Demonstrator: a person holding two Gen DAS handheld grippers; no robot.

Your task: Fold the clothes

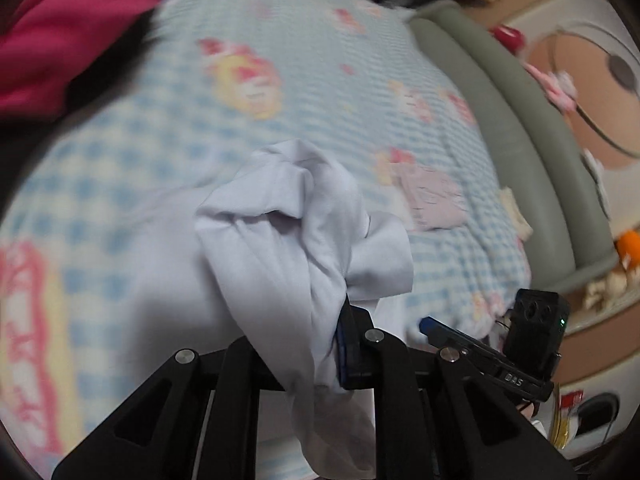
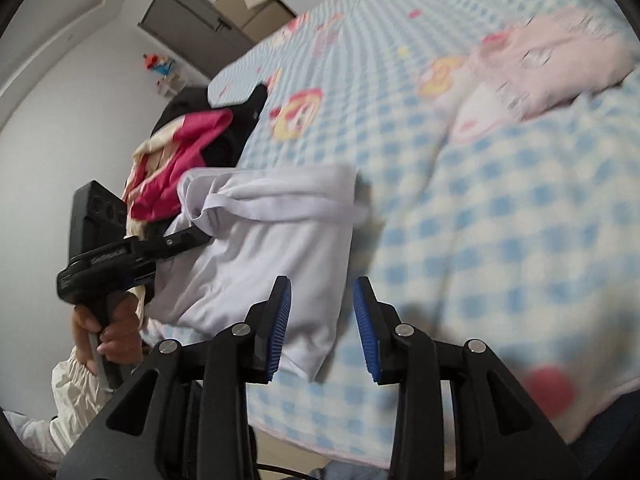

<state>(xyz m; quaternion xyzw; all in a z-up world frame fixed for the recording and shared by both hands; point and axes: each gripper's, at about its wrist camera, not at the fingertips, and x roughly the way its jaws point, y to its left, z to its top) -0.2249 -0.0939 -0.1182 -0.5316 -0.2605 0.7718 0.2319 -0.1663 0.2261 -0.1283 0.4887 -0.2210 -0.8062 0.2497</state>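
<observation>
A white garment (image 1: 304,232) is bunched up in my left gripper (image 1: 340,344), which is shut on it and holds it above the blue checked bedspread (image 1: 280,92). In the right wrist view the same white garment (image 2: 264,248) hangs in folds by the bed's edge, with my left gripper (image 2: 188,240) clamped on its upper left part. My right gripper (image 2: 322,320) is open and empty, its blue pads just below the garment's lower edge. It also shows at the right of the left wrist view (image 1: 444,330).
A pile of pink and black clothes (image 2: 188,148) lies on the bed's far corner, also in the left wrist view (image 1: 60,40). A folded pale pink garment (image 2: 552,64) lies on the bedspread. A grey padded bed frame (image 1: 500,100) borders the bed. Cabinets (image 2: 200,28) stand by the wall.
</observation>
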